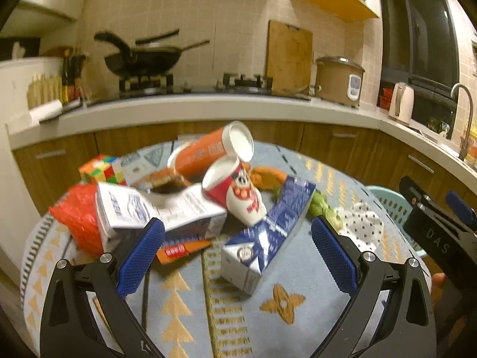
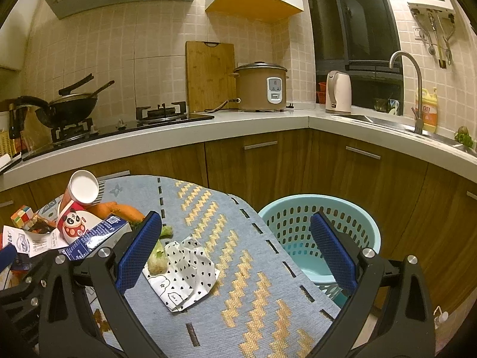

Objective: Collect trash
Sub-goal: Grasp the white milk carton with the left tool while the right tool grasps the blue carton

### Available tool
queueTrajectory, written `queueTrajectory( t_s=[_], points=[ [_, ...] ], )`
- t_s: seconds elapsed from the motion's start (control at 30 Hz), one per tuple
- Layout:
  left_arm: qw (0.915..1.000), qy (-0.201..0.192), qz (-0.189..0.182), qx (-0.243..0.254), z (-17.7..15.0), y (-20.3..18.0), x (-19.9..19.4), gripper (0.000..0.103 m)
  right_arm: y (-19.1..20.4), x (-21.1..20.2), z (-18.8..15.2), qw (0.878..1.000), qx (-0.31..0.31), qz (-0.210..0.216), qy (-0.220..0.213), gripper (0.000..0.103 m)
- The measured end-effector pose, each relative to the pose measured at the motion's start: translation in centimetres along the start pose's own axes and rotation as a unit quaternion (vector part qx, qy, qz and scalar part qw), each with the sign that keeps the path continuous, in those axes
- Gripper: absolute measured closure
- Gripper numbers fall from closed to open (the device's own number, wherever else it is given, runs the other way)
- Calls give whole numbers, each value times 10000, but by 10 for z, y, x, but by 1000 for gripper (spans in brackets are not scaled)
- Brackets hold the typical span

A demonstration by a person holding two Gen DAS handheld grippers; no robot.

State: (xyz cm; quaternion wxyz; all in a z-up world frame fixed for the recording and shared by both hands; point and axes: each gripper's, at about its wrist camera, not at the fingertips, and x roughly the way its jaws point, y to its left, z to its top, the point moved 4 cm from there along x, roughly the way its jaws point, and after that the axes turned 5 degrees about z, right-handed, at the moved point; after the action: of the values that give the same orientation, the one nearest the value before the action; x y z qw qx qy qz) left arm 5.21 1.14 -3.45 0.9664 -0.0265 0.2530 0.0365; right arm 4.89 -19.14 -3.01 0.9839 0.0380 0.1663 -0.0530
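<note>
Left wrist view: my left tongs (image 1: 238,253) gape wide, nothing between the blue pads (image 1: 140,256).
- Blue milk carton (image 1: 265,232): lying on its side between my two fingers, just ahead of the tips.
- White carton (image 1: 158,211): crushed, touching my left finger's tip.
- Red plastic bag (image 1: 79,217): to the left of the white carton, against it.
- Panda cup (image 1: 238,197): tipped over, ahead of the blue carton, touching it.
- Orange tube (image 1: 211,149): leaning across the cup's rim, further ahead.
- Puzzle cube (image 1: 103,170): far left, behind the bag.
- Orange wrapper (image 1: 179,250): flat, just under the white carton.
- Carrot (image 1: 268,176): behind the blue carton.
- Tablecloth (image 1: 298,283): blue with yellow pattern, under everything.

Right wrist view: my right tongs (image 2: 237,252) also spread wide and empty.
- Spotted paper (image 2: 187,268): crumpled, just inside my left finger, on the cloth.
- Vegetable stub (image 2: 158,256): pale green, touching the paper, partly behind my left finger.
- Basket (image 2: 298,208): pale blue, perforated, beyond the table edge, behind my right finger; its inside appears bare.
- Trash heap: to my left, near the other tongs' black frame.
- Counter (image 2: 238,122): well ahead, bearing a rice cooker (image 2: 262,89), kettle (image 2: 338,92), wok (image 2: 68,107) and cutting board (image 2: 210,77).
</note>
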Motion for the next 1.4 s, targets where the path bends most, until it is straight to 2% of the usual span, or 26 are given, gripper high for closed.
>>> queueTrajectory(
  t_s=[0.13,0.2,0.27,0.37,0.43,0.6,0.63,0.7,0.77,0.87,0.93,1.03,1.17,1.27,1.4],
  points=[
    [9999,13,-77,-125,-3,16,-17,8,8,2,1,9998,-178,17,25,9],
    [9998,-74,-77,-191,0,30,-29,8,13,4,1,9993,-348,48,111,19],
    [9995,-182,11,-276,6,53,-41,8,18,3,0,9987,-442,110,221,35],
    [9990,-71,-63,-445,12,81,-46,8,28,0,-3,9968,-411,481,481,50],
    [9983,63,-76,-574,13,101,-44,8,38,-4,-3,9946,-489,709,579,55],
    [9976,461,-181,-490,11,111,-25,18,70,-14,-4,9865,-628,1268,824,55],
    [9976,515,-166,-431,11,108,-21,20,79,-14,-6,9829,-619,1461,940,55],
    [9970,648,-159,-400,9,107,-14,30,95,-13,-11,9743,-602,1819,1185,55],
    [9961,713,-193,-486,6,112,-12,34,111,-13,-18,9662,-573,2089,1397,55],
    [9952,732,-282,-589,5,123,-11,35,134,-14,-25,9566,-605,2366,1588,55],
    [9951,717,-353,-590,6,123,-10,35,144,-13,-30,9535,-693,2409,1675,55],
    [9941,765,-467,-608,7,122,-7,35,163,-2,-44,9494,-941,2226,2006,55],
    [9937,845,-583,-446,6,110,1,35,159,10,-58,9435,-795,2184,2360,55],
    [9932,906,-653,-330,3,101,7,35,146,10,-53,9455,-658,2184,2322,55],
    [9904,981,-926,-297,0,90,13,35,134,6,-50,9505,-722,2044,2228,55]
  ],
)
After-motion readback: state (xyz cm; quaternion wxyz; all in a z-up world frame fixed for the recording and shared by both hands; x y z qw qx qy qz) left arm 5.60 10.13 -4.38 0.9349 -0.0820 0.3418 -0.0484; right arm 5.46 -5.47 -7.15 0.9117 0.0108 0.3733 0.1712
